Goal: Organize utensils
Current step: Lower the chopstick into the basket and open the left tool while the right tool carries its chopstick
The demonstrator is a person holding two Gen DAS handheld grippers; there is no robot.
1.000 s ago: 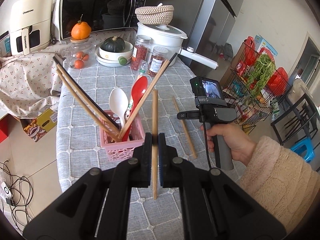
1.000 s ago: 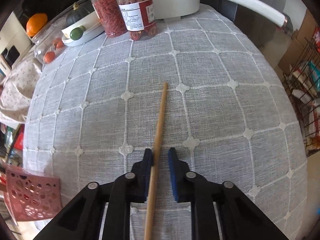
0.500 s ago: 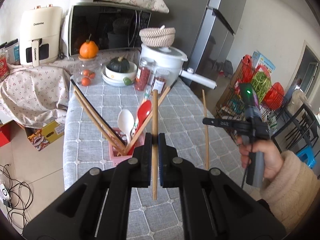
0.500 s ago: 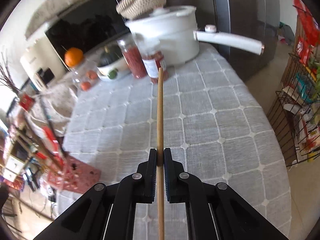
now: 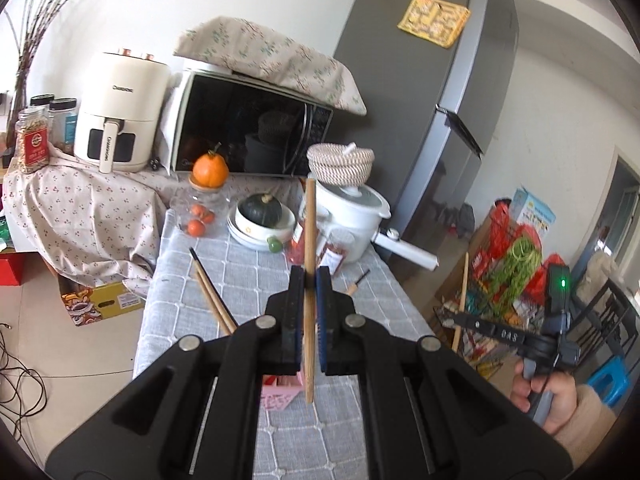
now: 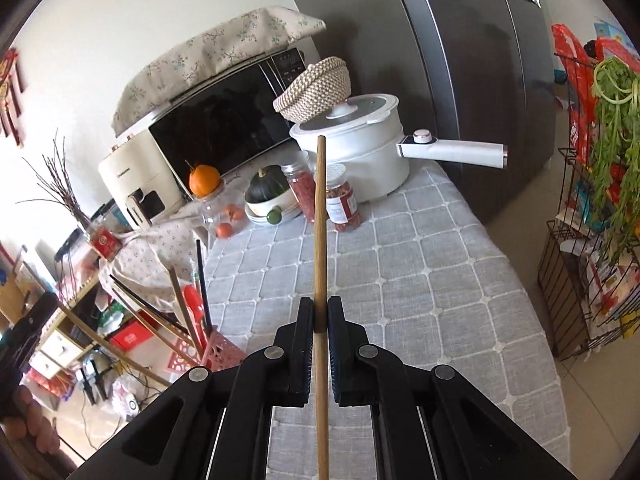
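Observation:
My left gripper (image 5: 309,280) is shut on a wooden chopstick (image 5: 309,232), held upright above the table. My right gripper (image 6: 320,312) is shut on a second wooden chopstick (image 6: 320,216), also upright; it shows at the right of the left wrist view (image 5: 461,296). The pink utensil basket (image 6: 218,354) stands at the table's left edge with several chopsticks and a red spoon (image 6: 194,300) in it. In the left wrist view the basket (image 5: 280,394) is mostly hidden under my fingers.
At the table's far end stand a white pot (image 6: 360,148), two spice jars (image 6: 342,204), a bowl with a squash (image 6: 266,196) and a glass jar of oranges (image 6: 218,216). A microwave (image 5: 248,136) and air fryer (image 5: 120,120) sit behind. A wire rack (image 6: 592,248) stands right.
Both grippers have risen and tilted up with their chopsticks. The right chopstick was lifted off the tablecloth. The basket has dropped low in both views.

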